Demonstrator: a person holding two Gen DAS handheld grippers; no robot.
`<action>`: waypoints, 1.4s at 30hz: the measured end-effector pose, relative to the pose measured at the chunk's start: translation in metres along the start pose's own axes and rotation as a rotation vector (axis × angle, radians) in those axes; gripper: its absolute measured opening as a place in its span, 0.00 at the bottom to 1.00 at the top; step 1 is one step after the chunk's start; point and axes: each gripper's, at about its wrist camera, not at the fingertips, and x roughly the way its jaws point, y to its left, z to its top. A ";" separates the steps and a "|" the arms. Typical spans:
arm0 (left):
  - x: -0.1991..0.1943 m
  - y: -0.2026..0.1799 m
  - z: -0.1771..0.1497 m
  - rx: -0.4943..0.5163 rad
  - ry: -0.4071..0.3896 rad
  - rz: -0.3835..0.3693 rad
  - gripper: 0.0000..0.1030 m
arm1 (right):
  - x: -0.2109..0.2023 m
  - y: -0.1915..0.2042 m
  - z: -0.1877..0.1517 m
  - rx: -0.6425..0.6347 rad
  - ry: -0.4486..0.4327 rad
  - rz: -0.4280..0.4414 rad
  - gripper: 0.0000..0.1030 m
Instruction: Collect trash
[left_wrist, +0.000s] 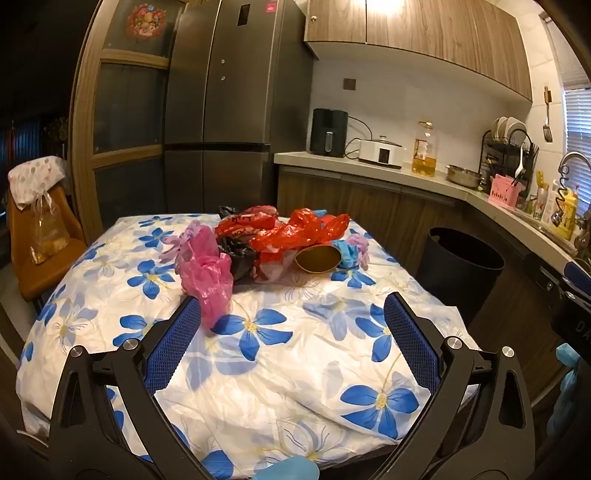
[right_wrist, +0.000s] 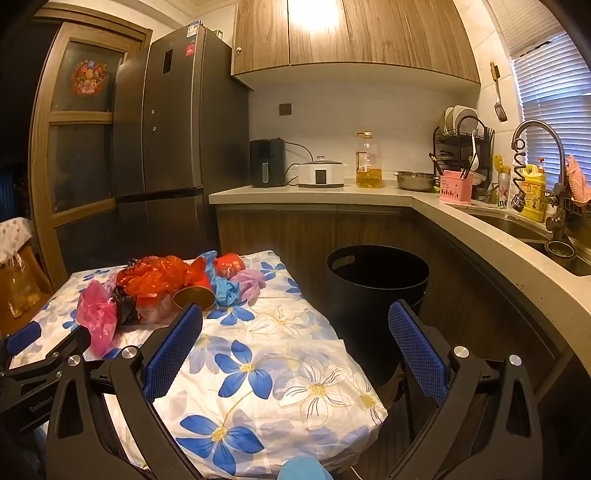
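Left wrist view has the left gripper (left_wrist: 291, 314) spread wide and empty, hovering short of the trash pile (left_wrist: 269, 240) heaped mid-table on the floral cloth (left_wrist: 295, 369). The right gripper (right_wrist: 295, 325) is spread and empty too. The black bin (right_wrist: 376, 288) stands just beside the table by the kitchen counter (right_wrist: 480, 229), probably for easy drops.
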 end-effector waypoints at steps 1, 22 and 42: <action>0.000 0.000 0.000 -0.001 0.000 0.000 0.95 | 0.000 0.000 0.000 0.000 -0.001 -0.001 0.95; -0.001 0.000 0.000 -0.007 -0.006 -0.005 0.95 | -0.003 0.000 0.003 0.003 -0.007 -0.007 0.95; -0.002 0.001 0.000 -0.009 -0.008 -0.008 0.95 | -0.006 -0.001 0.003 0.004 -0.015 -0.013 0.95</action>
